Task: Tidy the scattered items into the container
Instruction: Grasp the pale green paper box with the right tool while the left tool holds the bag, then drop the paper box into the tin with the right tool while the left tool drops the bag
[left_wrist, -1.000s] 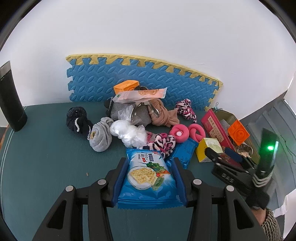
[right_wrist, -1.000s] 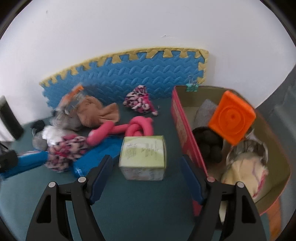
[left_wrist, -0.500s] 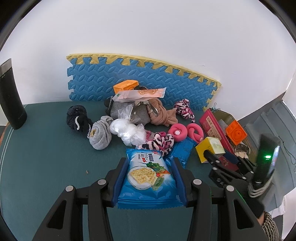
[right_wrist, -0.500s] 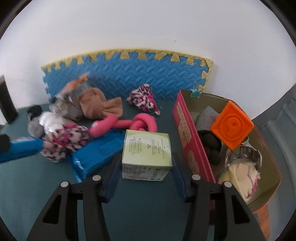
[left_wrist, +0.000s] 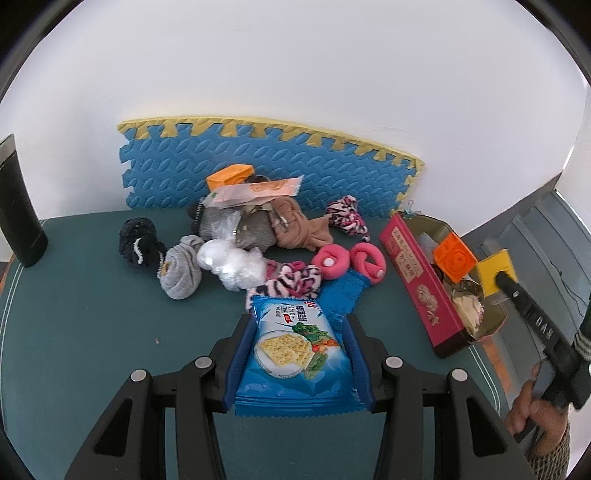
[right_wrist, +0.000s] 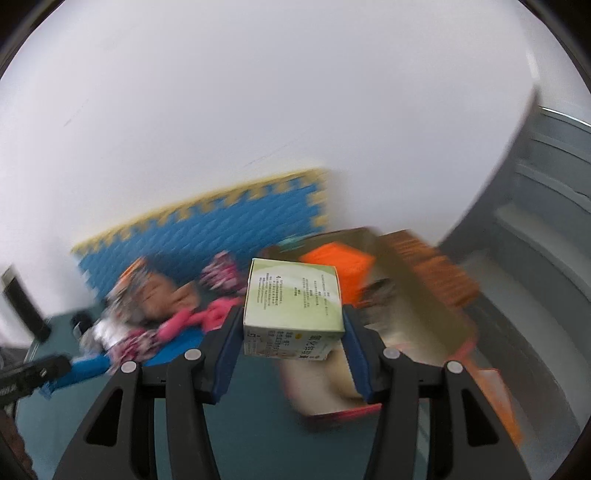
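Left gripper (left_wrist: 299, 354): jaws clamped on the blue cracker packet (left_wrist: 293, 354), just above the green table (left_wrist: 81, 325).
Right gripper (right_wrist: 293, 328): jaws clamped on the pale green carton (right_wrist: 293, 295), apparently over the red-sided container (left_wrist: 417, 273); view blurred.

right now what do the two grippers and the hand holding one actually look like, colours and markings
Both the left gripper and the right gripper are black plastic frames with triangular cut-outs, silver screw heads and blue finger pads. From the left view, the right one's body bears white lettering; the bare hand gripping it wears a brown patterned knit cuff.
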